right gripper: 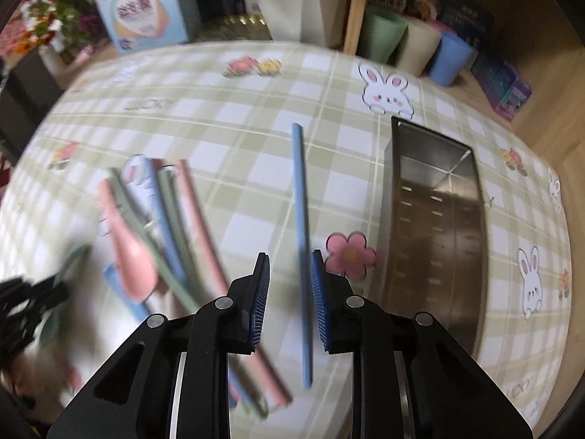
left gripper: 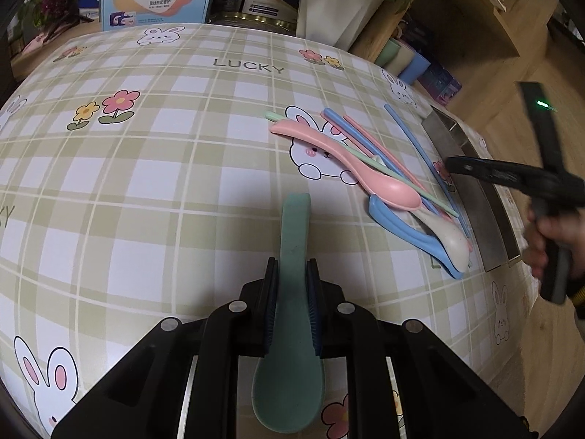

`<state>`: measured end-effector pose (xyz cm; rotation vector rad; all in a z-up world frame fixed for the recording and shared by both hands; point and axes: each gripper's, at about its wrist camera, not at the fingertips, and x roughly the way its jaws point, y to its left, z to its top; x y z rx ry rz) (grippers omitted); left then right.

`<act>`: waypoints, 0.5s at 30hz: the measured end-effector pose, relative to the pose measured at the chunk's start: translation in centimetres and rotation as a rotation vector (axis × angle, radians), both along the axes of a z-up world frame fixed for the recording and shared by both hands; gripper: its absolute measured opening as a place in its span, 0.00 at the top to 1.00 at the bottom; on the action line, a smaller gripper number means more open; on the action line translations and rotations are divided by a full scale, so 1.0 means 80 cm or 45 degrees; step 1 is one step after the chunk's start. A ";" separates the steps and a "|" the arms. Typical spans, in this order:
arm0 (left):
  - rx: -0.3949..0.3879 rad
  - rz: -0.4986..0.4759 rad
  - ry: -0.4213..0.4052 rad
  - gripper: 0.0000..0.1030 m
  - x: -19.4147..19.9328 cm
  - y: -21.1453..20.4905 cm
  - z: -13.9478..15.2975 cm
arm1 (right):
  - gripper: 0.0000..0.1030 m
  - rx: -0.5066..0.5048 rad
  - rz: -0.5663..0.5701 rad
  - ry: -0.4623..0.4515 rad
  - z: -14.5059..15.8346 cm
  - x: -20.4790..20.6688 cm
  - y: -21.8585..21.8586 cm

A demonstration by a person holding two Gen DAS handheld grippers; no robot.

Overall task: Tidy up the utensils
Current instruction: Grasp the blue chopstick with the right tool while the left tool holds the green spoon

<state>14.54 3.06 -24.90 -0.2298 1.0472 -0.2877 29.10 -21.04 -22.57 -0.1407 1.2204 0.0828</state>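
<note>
Two grippers are in play, and each has a different utensil between its pads. Your left gripper [left gripper: 292,285] pinches the green spoon [left gripper: 292,329] by the lower part of its handle; both pads press on the handle's sides, the bowl lies toward the camera and the handle tip points away over the tablecloth [left gripper: 146,183].

Your right gripper [right gripper: 290,292] straddles the blue chopstick [right gripper: 301,241], which lies lengthwise on the cloth between the pads. That chopstick sits close to the right-hand pad, but a gap shows on the left side, so your jaws are narrowed around it and not yet clamped.

Left of that chopstick, well apart from it, lies the heap of remaining utensils [left gripper: 384,183]: a pink spoon [left gripper: 365,179] on top, a blue spoon [left gripper: 409,234] and a white spoon [left gripper: 449,241] beneath, with pink, green and blue chopsticks crossing them.

Just right of your right gripper stands the metal tray [right gripper: 471,219], long side parallel to the blue chopstick. Its perforated bottom shows nothing inside.
</note>
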 end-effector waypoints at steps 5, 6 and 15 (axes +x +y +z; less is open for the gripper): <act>-0.019 0.009 -0.004 0.85 -0.003 0.006 -0.002 | 0.78 0.049 -0.116 0.039 -0.018 0.029 -0.004; -0.023 0.012 -0.003 0.85 -0.003 0.006 -0.002 | 0.78 0.052 -0.128 0.044 -0.021 0.032 -0.004; -0.051 0.029 -0.003 0.85 -0.005 0.007 -0.001 | 0.91 0.064 -0.176 0.022 -0.027 0.037 -0.001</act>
